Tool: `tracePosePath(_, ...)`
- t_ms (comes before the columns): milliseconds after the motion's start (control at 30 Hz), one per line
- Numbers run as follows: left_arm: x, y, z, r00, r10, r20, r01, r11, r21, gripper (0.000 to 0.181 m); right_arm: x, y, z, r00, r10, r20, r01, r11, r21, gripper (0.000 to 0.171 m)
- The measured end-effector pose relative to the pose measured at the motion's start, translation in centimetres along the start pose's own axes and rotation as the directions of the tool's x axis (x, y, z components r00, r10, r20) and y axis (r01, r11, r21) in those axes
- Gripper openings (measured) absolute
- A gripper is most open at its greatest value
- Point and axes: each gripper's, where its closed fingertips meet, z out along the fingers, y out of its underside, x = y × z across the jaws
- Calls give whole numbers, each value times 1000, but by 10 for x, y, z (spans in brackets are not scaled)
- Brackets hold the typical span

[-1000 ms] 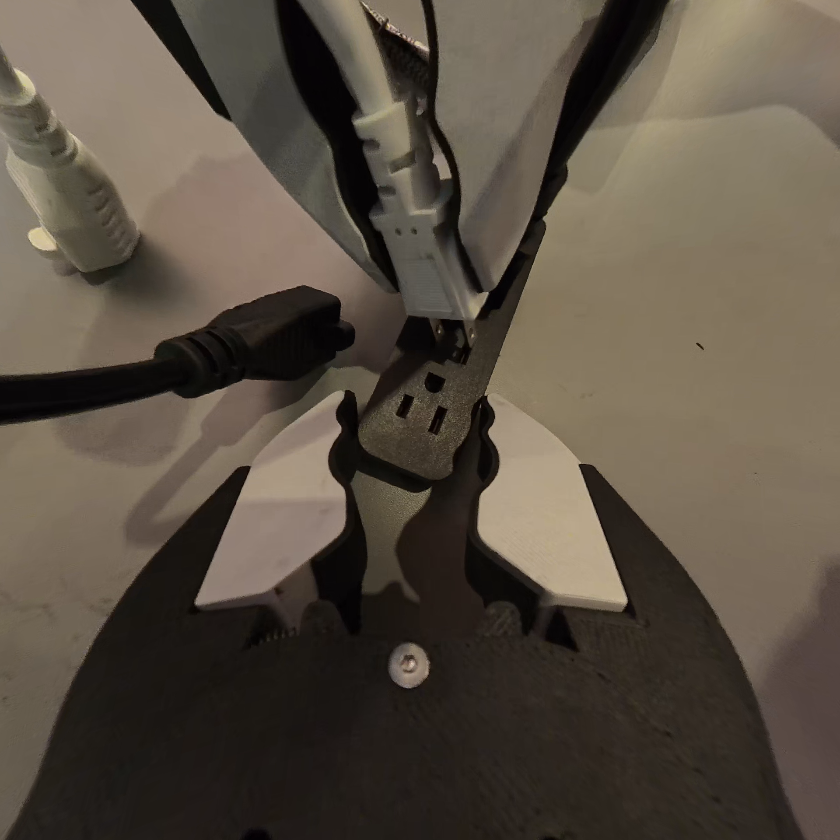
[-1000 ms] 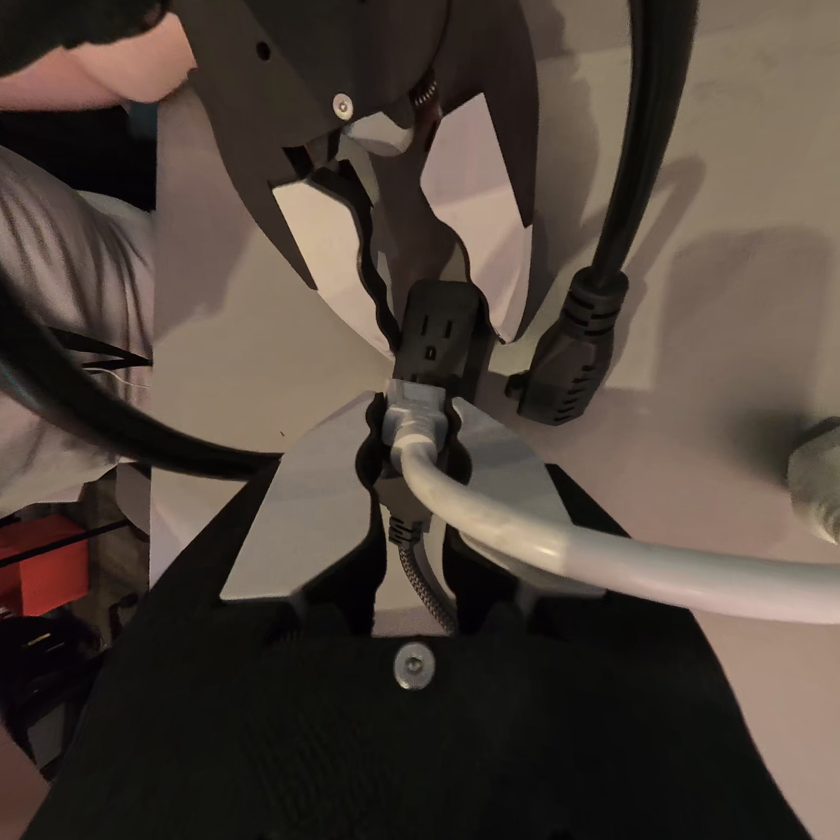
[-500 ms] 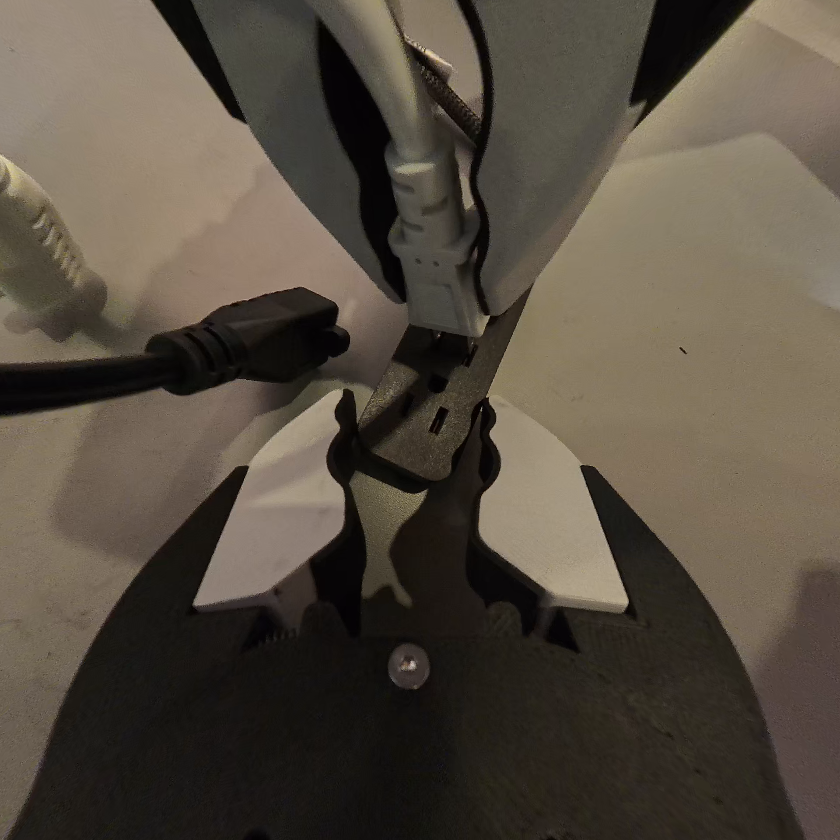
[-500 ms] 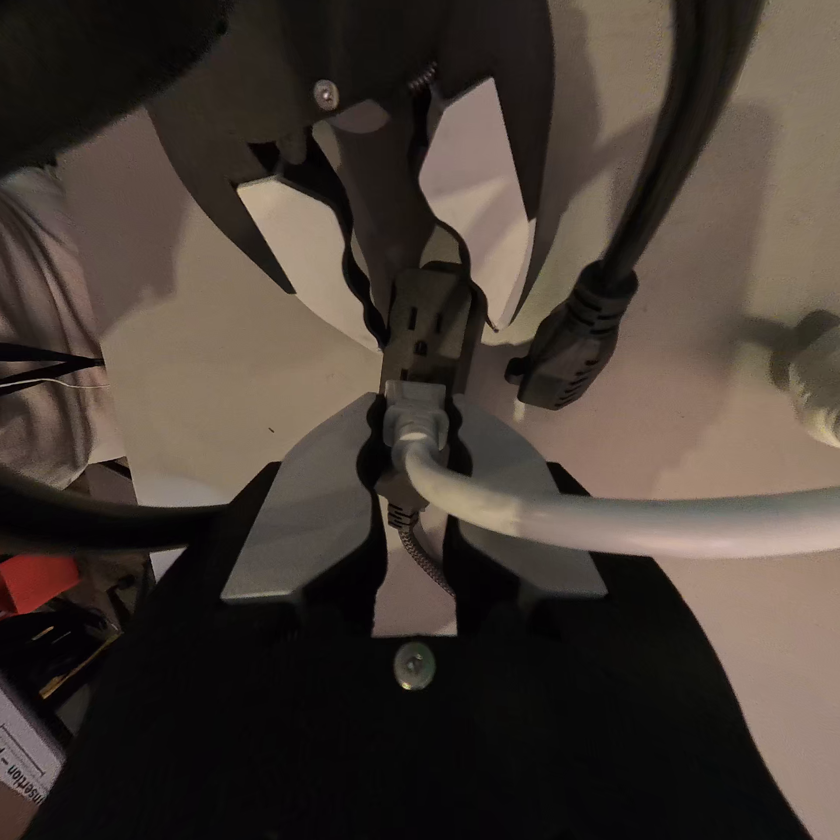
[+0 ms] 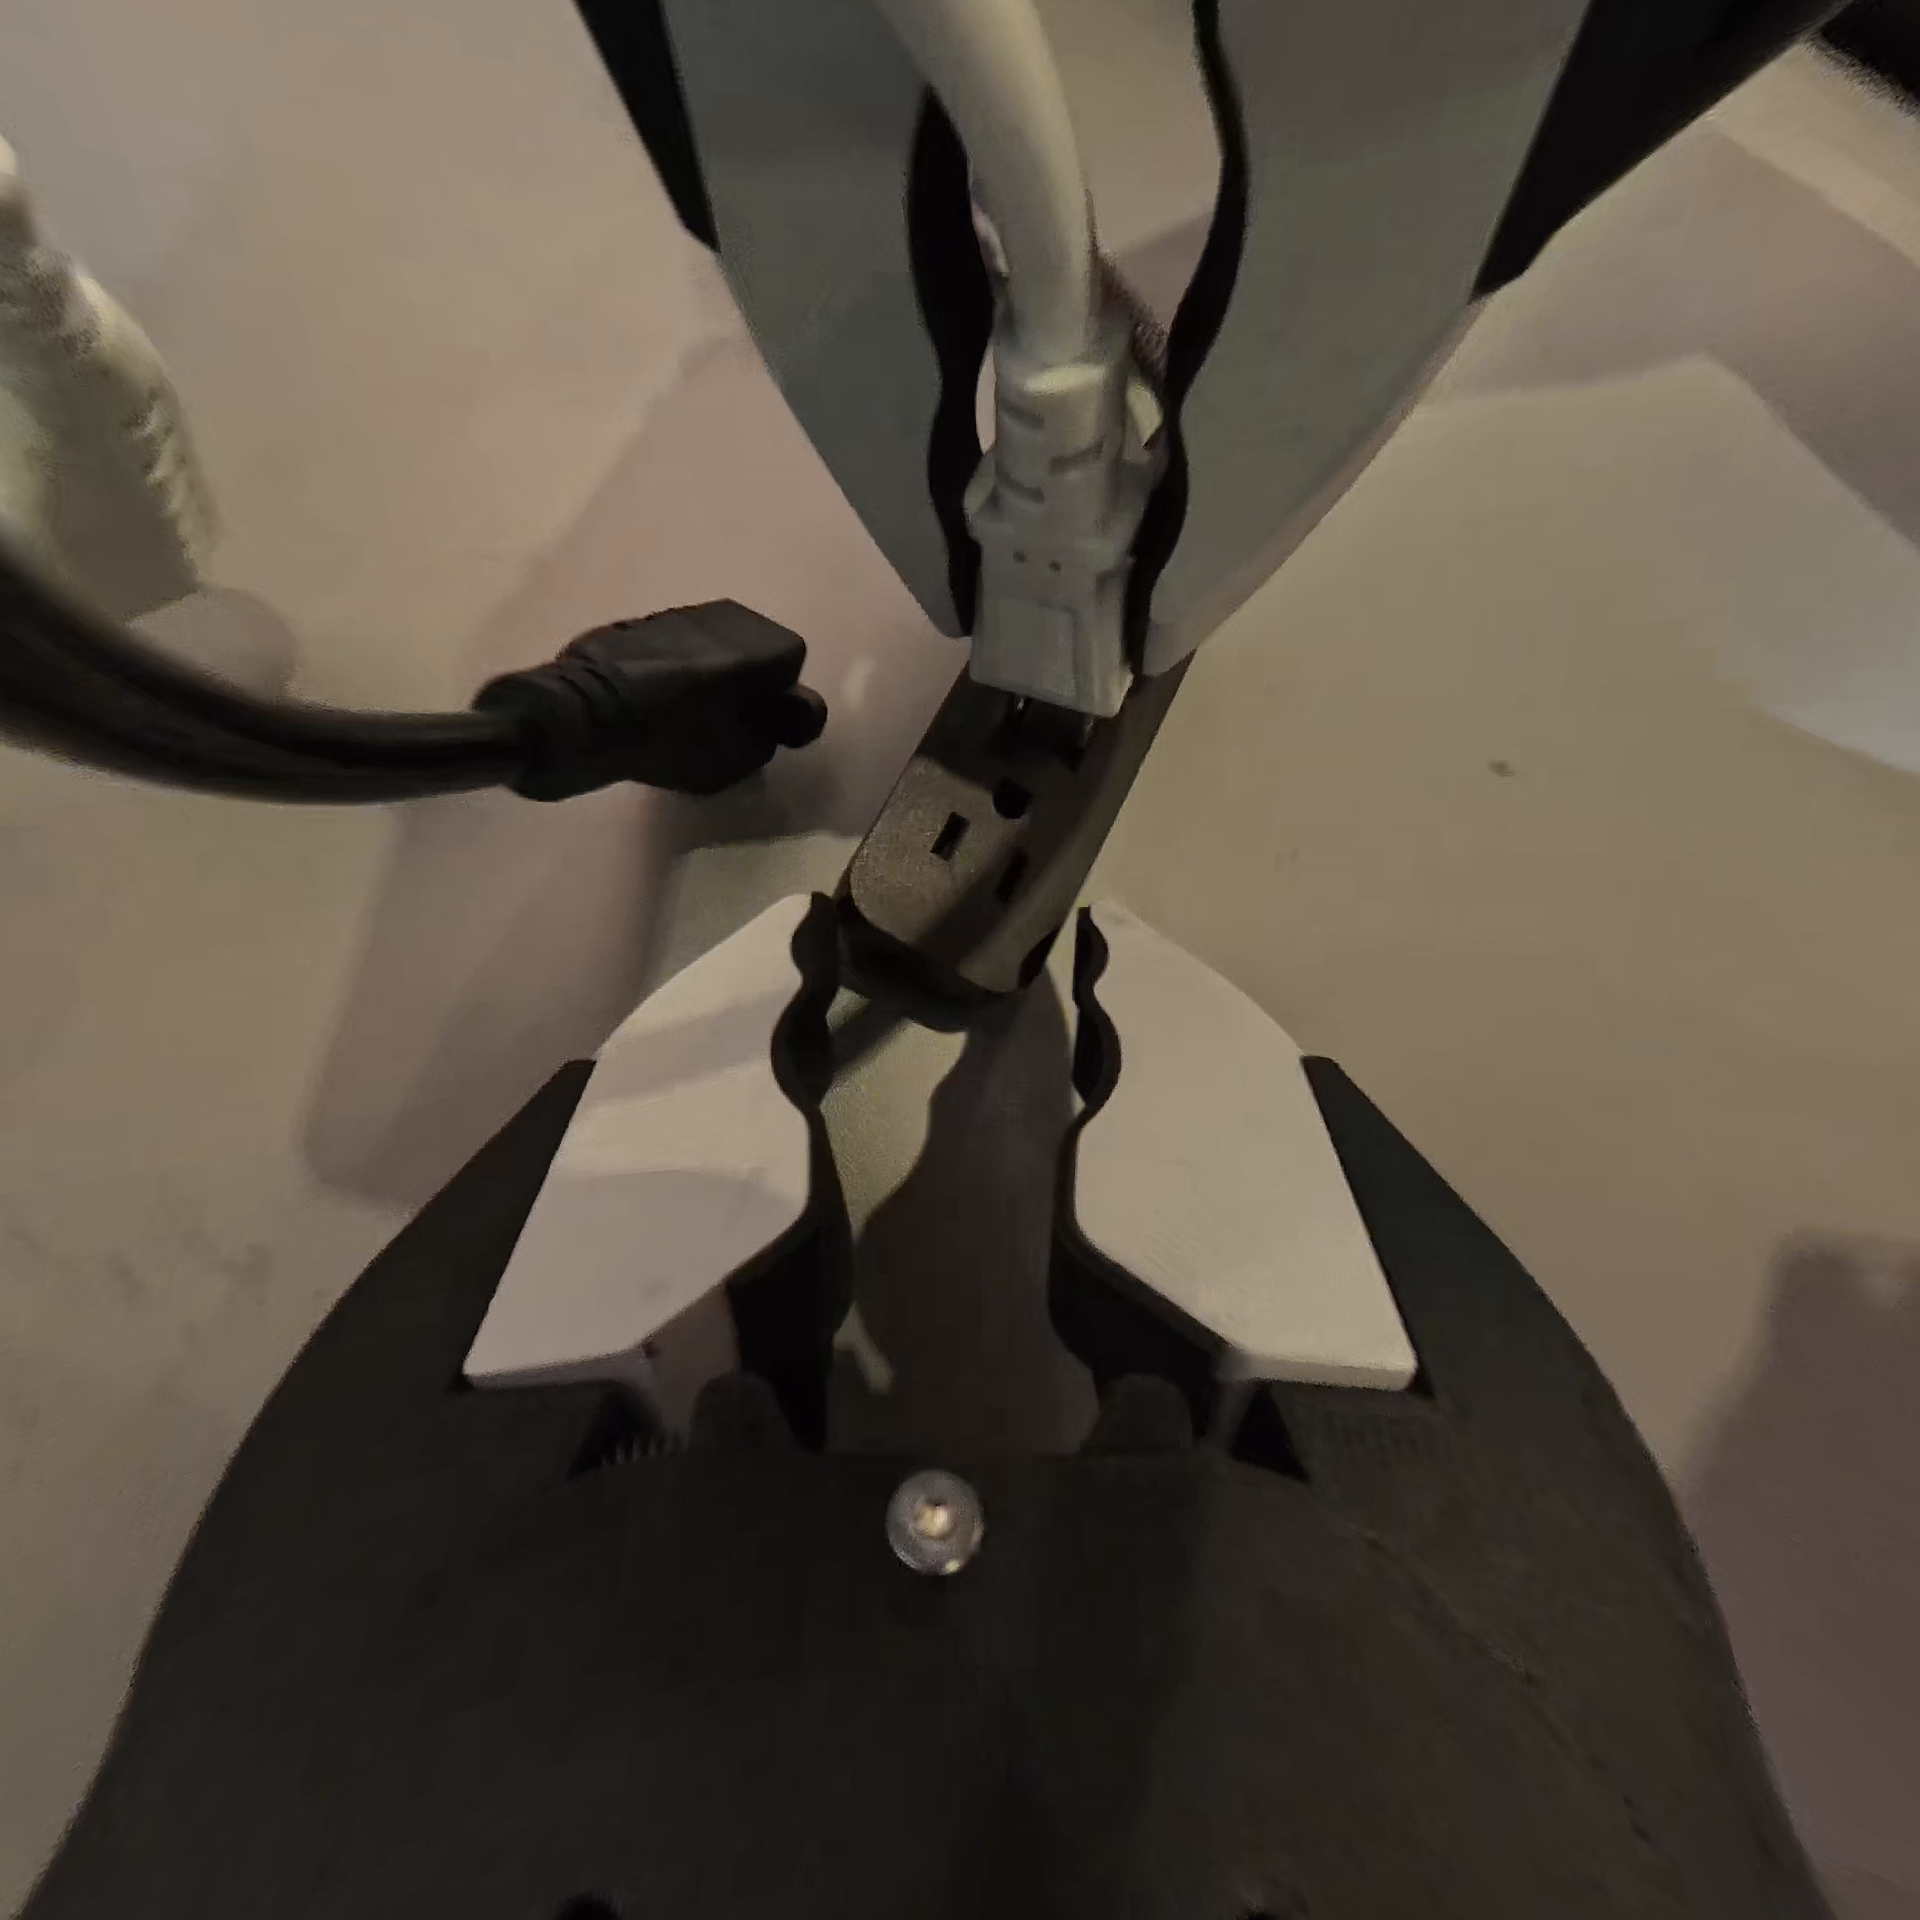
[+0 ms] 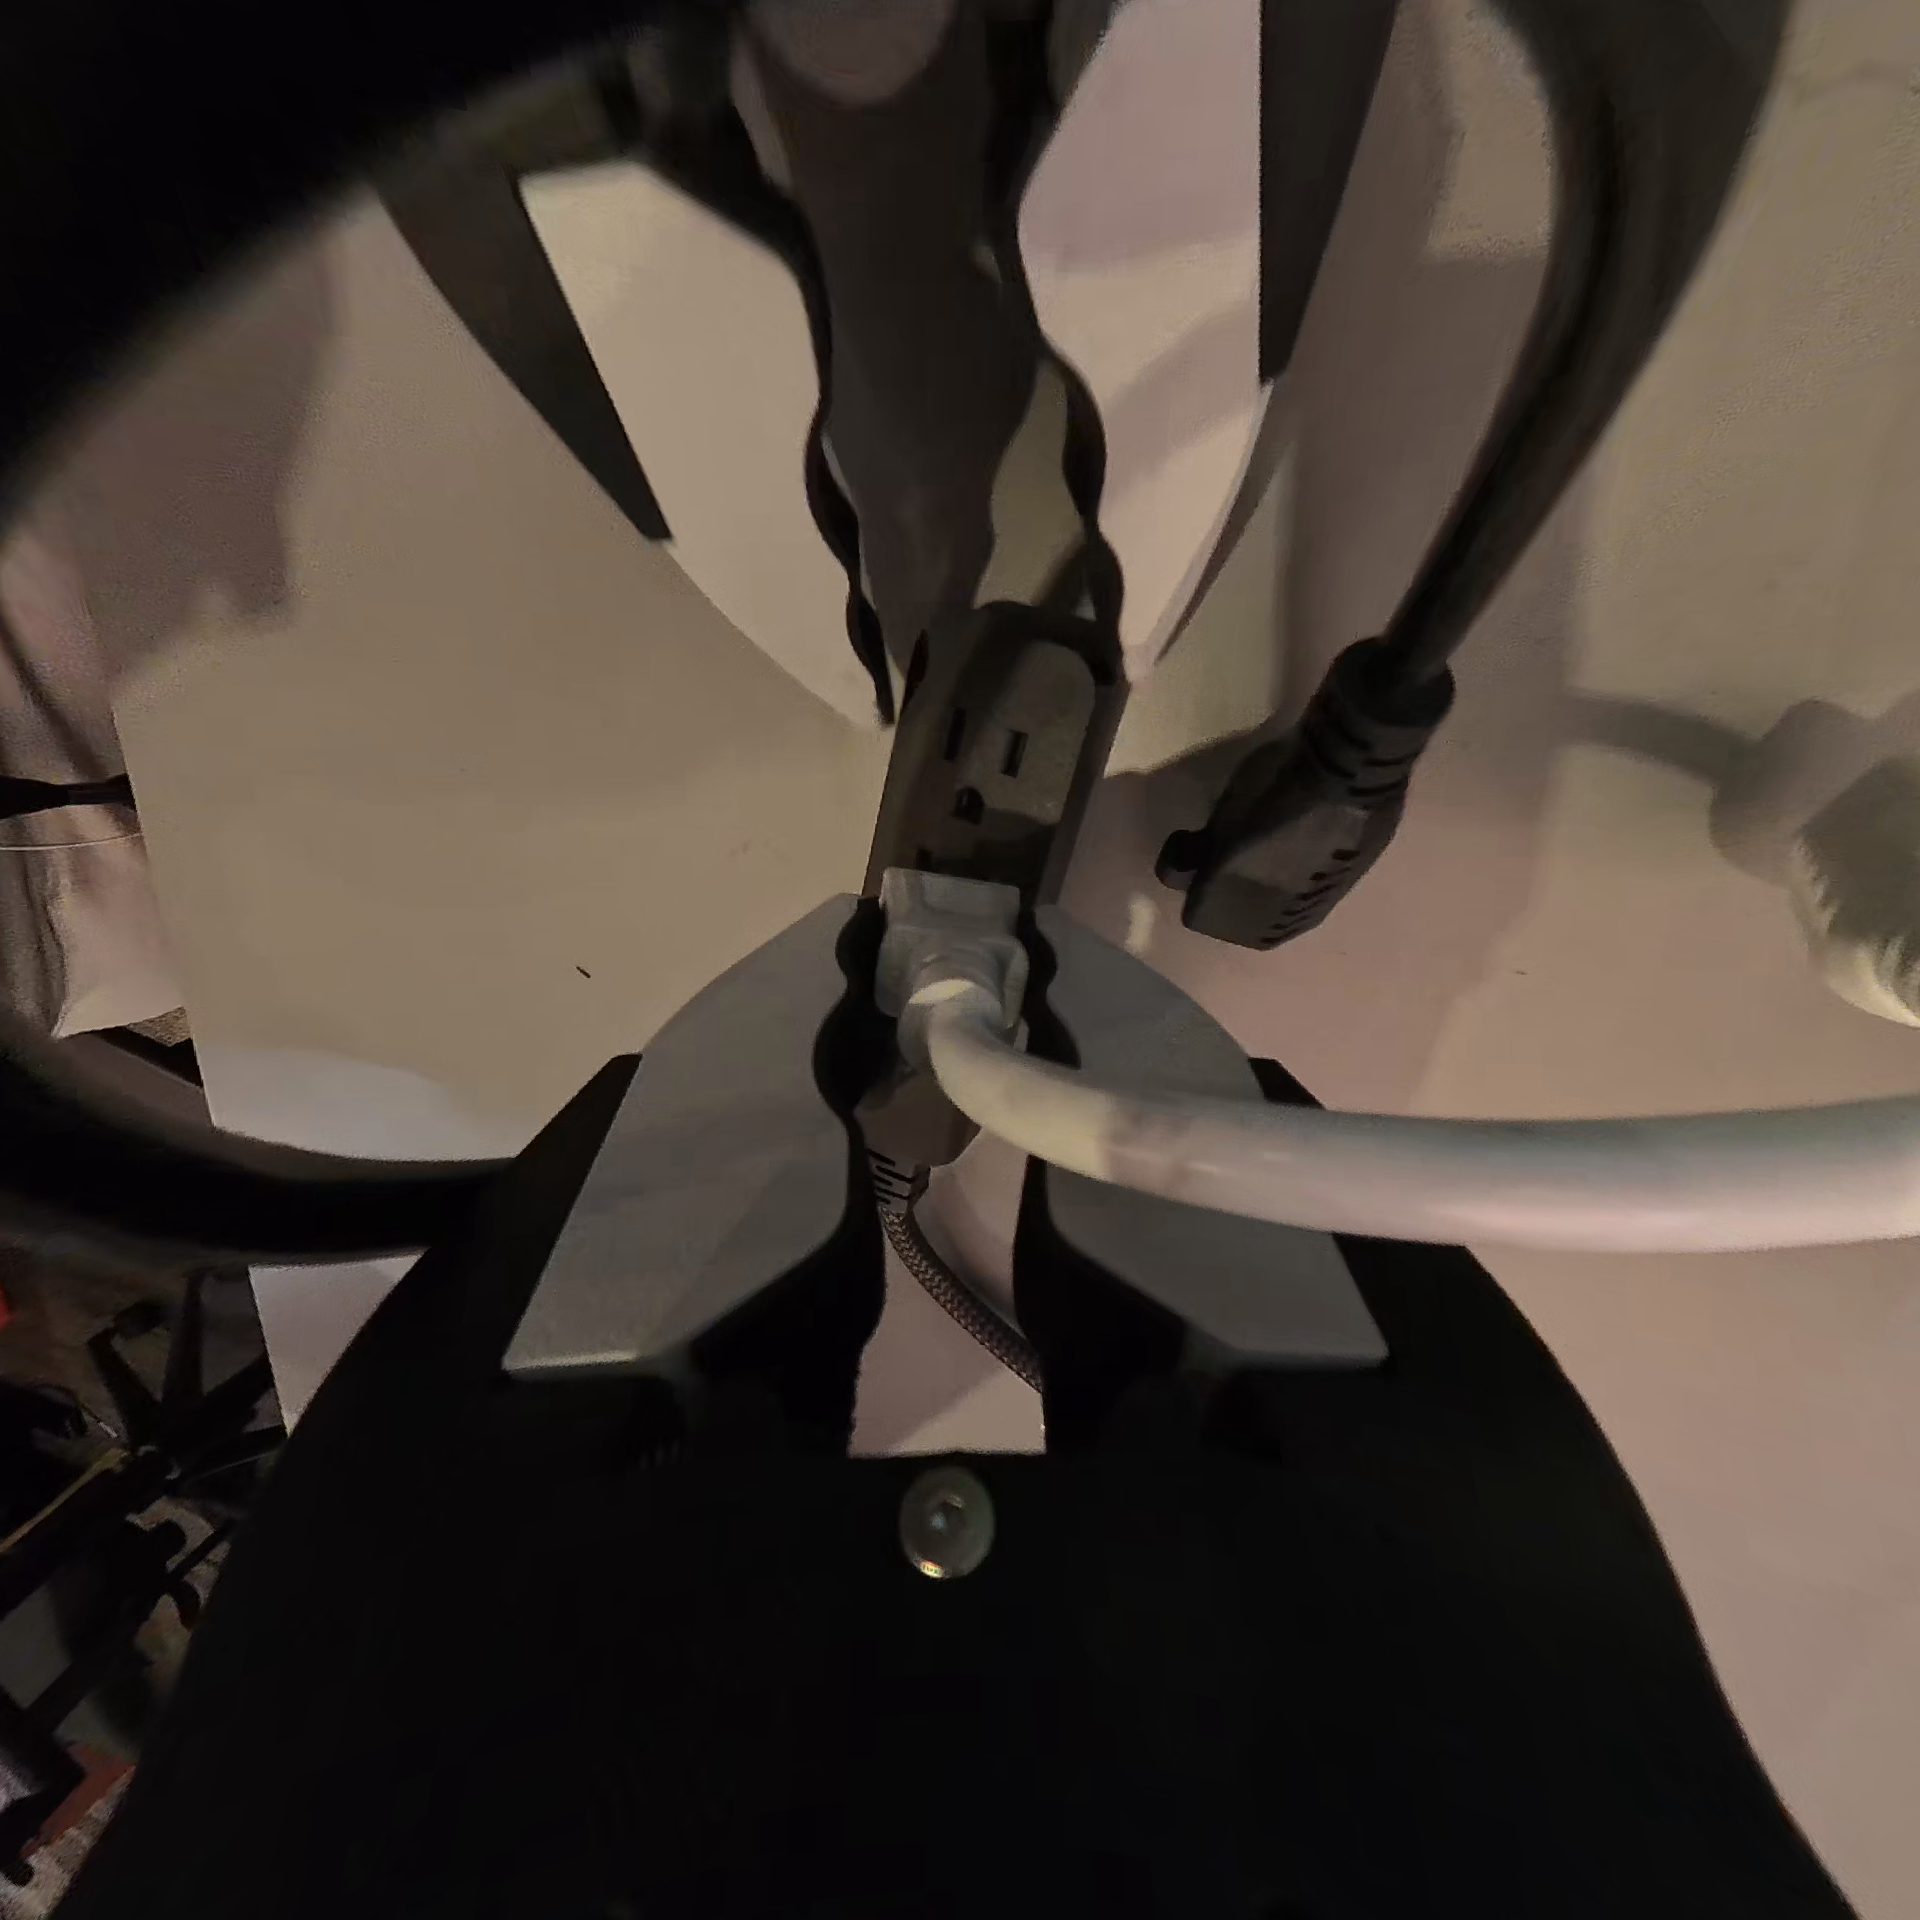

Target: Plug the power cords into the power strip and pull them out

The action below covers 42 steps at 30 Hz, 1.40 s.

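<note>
A black power strip (image 5: 966,831) lies between my two grippers, rolled to one side, with one free socket showing; it also shows in the right wrist view (image 6: 997,748). My left gripper (image 5: 951,925) is shut on the strip's rounded end, with only the fingertips (image 5: 816,935) on it. My right gripper (image 6: 951,935) is shut on a white plug (image 6: 945,935) at the strip's other socket. In the left wrist view the white plug (image 5: 1049,592) stands a little off the strip and its prongs show in the gap. Its white cord (image 6: 1455,1164) runs off to the right.
A loose black plug (image 5: 675,707) with a thick black cord lies on the pale table (image 5: 1455,935) left of the strip. A second white plug (image 6: 1849,862) lies farther out. The strip's braided cord (image 6: 956,1278) runs back under my right gripper. A person's clothing shows at the left edge. My right fingertips sit around 5 cm from my left ones.
The strip has slid out toward my left fingertips and rolled onto its side. My left jaws have narrowed on its end. My right gripper keeps the white plug; its prongs show again.
</note>
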Motion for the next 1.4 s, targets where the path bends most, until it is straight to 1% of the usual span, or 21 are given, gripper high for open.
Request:
tracePosePath(133, 5, -25, -27, 998, -49, -50, 56, 986, 158, 45, -3, -2, 0, 1000, -29, -11, 29, 1000, -9, 27)
tracePosePath(200, 4, -33, -33, 997, -62, -54, 72, 975, 210, 44, -3, -2, 0, 1000, -20, -6, 20, 1000, -3, 27)
tracePosePath(267, 1, -38, -31, 997, -63, -42, 72, 968, 241, 43, -3, -2, 1, 1000, -17, 4, 17, 1000, 6, 27)
tracePosePath(367, 7, -49, -23, 996, -54, -78, 75, 951, 299, 41, -3, -3, 1, 1000, -6, 25, 6, 1000, 20, 27)
tracePosePath(500, 6, -66, -23, 999, -33, -40, 46, 916, 398, 37, -3, -3, 1, 999, -10, 32, 9, 1000, 22, 27)
tracePosePath(567, 10, -76, -29, 994, -55, -99, 95, 882, 461, 35, -4, -3, 1, 999, -19, 31, 18, 1000, 14, 27)
tracePosePath(633, 7, -82, -33, 983, -108, -149, 170, 847, 504, 34, -4, -4, 2, 999, -25, 30, 24, 1000, 10, 27)
tracePosePath(733, 0, -89, -35, 968, -162, -192, 242, 800, 549, 32, -4, -5, 2, 999, -30, 25, 30, 1000, 8, 27)
tracePosePath(767, -1, -92, -35, 962, -180, -206, 268, 780, 565, 31, -4, -6, 2, 999, -34, 23, 34, 999, 8, 29)
tracePosePath(833, -6, -96, -36, 953, -215, -213, 300, 754, 584, 25, -4, -7, 3, 999, -40, 20, 40, 999, 7, 29)
tracePosePath(900, -7, -96, -36, 958, -208, -197, 285, 753, 593, 19, -4, -7, 4, 999, -40, 21, 39, 999, 4, 29)
tracePosePath(1000, -6, -96, -36, 964, -205, -169, 266, 766, 585, 18, -4, -7, 4, 999, -42, 26, 42, 999, 13, 28)
tracePosePath(1133, -1, -99, -34, 991, -128, -33, 124, 815, 566, 19, -6, -5, 3, 999, -40, 35, 39, 999, 23, 28)
tracePosePath(1200, 5, -101, -32, 996, -84, 4, 67, 824, 562, 19, -8, -2, 0, 998, -36, 52, 34, 999, 40, 28)
tracePosePath(1267, 9, -102, -31, 998, -55, 19, 35, 828, 559, 18, -11, -2, -4, 997, -27, 68, 21, 995, 96, 27)
tracePosePath(1367, 13, -102, -31, 999, -27, 31, 5, 832, 555, 18, -14, -8, -18, 996, -12, 85, -7, 975, 220, 27)
tracePosePath(1400, 15, -103, -31, 1000, -12, 29, -7, 828, 560, 18, -16, -9, -21, 996, -8, 92, -14, 970, 244, 30)
